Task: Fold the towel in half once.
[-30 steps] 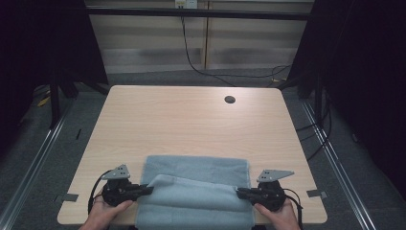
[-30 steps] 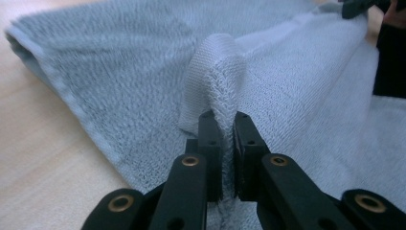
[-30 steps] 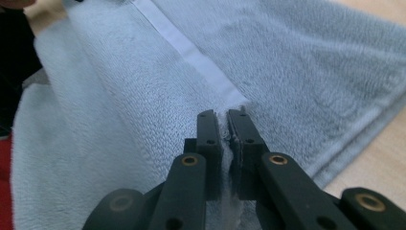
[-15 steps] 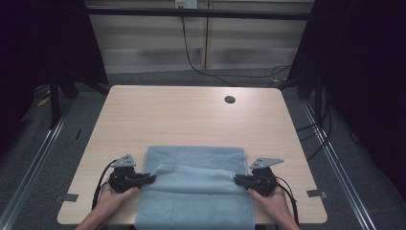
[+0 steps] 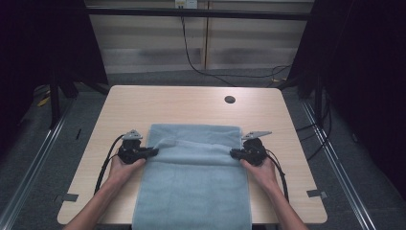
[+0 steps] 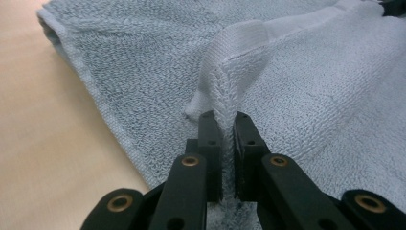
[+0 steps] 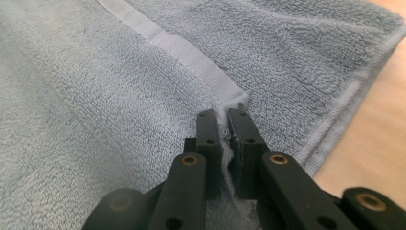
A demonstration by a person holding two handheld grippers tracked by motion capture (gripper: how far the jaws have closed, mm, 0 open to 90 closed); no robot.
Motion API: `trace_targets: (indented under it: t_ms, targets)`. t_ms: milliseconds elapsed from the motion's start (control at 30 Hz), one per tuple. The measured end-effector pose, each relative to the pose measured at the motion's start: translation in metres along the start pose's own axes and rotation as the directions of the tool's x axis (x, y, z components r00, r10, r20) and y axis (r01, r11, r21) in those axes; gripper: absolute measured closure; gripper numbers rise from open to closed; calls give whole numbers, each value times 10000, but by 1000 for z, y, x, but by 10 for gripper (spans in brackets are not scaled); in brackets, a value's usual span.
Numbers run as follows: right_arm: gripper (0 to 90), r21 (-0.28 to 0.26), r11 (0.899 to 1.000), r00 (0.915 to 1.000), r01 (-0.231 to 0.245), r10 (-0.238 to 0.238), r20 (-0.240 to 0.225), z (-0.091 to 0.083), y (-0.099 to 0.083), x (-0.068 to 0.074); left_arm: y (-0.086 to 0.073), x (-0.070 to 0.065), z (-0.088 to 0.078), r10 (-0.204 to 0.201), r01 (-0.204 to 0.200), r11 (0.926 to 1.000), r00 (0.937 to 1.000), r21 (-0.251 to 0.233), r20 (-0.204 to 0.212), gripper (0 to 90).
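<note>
A light blue towel (image 5: pixel 191 177) lies on the wooden table (image 5: pixel 167 103) and hangs over its near edge. My left gripper (image 5: pixel 152 152) pinches the towel's left corner, and my right gripper (image 5: pixel 233 153) pinches its right corner. In the left gripper view my jaws are shut on a raised fold of the towel (image 6: pixel 229 91) at its hem. From the right gripper view, the jaws are shut on the towel (image 7: pixel 143 86) at the end of its woven hem band (image 7: pixel 191 62). A folded-over layer runs between the two grippers.
A small dark round hole (image 5: pixel 230 99) sits in the tabletop at the far right. Black cables trail from both grippers toward the near edge. Grey floor and metal rails (image 5: pixel 43 143) flank the table.
Both grippers have moved away from the person across the table, carrying the towel's edge forward over its lower layer. The jaws stayed shut.
</note>
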State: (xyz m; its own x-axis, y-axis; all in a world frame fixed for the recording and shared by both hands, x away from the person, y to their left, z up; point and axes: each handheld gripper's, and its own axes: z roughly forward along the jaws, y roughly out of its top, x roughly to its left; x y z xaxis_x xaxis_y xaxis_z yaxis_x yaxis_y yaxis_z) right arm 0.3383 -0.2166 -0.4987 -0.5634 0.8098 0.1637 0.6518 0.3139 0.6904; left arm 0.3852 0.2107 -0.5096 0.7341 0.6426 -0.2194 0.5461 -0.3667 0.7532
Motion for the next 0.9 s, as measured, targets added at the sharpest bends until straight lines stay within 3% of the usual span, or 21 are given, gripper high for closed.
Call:
trace_targets:
  t_ms: [133,233,367,433,567,633,733,833,900]
  targets:
    - [843,98,9999,9997,-81,78,213,10,15,-16,17,11,15,-62,65,10000,9991,65,-412,843]
    - [844,201,9998,9980,9,-21,628,19,26,-21,24,19,23,-236,230,9997,9975,-104,-661,844]
    - [844,196,9998,9969,-83,68,780,27,37,-28,36,30,33,-471,460,9988,9948,-143,-898,843]
    - [844,224,9997,9952,-73,51,975,30,41,-30,42,34,39,-323,314,9994,9941,-108,-1039,842]
    - [845,447,9989,9888,145,-210,1476,32,46,-30,48,40,48,-512,487,9984,9943,-292,-939,841]
    - [845,487,9988,9877,-18,-59,1565,32,48,-35,52,40,52,-527,509,9985,9941,-218,-950,840]
    - [845,707,9975,9778,-66,-84,2096,36,56,-40,57,36,56,-589,577,9982,9923,-144,-1091,842]
    - [845,605,9976,9767,-324,187,2139,39,61,-48,56,39,57,-1073,1043,9938,9903,-383,-880,843]
    - [845,425,9980,9800,-474,382,1955,39,61,-51,55,40,56,-1179,1145,9924,9899,-458,-792,844]
